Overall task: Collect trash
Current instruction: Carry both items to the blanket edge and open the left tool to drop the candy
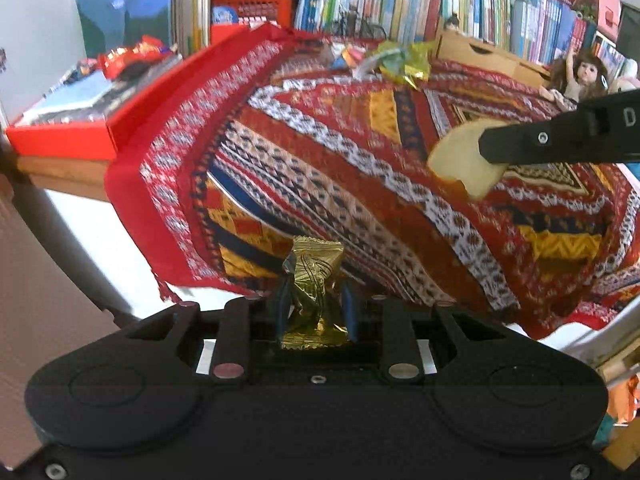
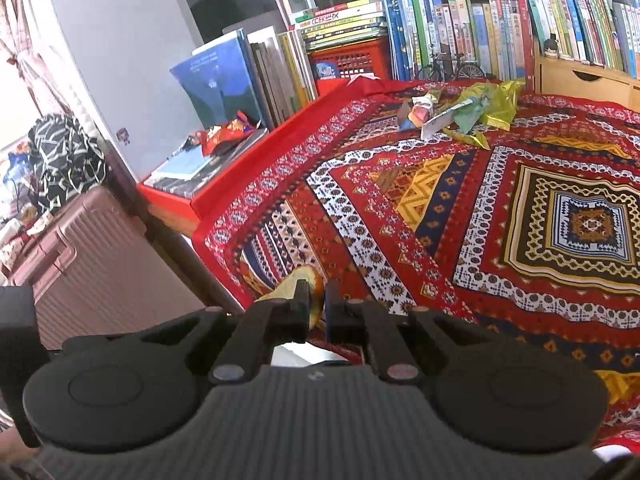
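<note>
My left gripper (image 1: 316, 304) is shut on a crumpled gold foil wrapper (image 1: 316, 276), held over the front corner of the patterned red tablecloth (image 1: 360, 184). My right gripper (image 2: 316, 304) is shut on a thin pale yellow peel-like scrap (image 2: 308, 280), also near that corner. In the left wrist view the right gripper (image 1: 486, 148) comes in from the right with the same pale scrap (image 1: 460, 164) between its fingers. A heap of crumpled wrappers (image 2: 464, 110), green, yellow and silver, lies at the far side of the cloth; the heap of wrappers (image 1: 396, 62) shows in the left wrist view too.
A red box (image 2: 200, 196) of books with a red snack wrapper (image 2: 224, 134) on top stands left of the table. A pink suitcase (image 2: 80, 260) stands on the floor below it. Rows of books (image 2: 460, 24), wooden drawers (image 2: 580, 76) and a doll (image 1: 580, 76) line the back.
</note>
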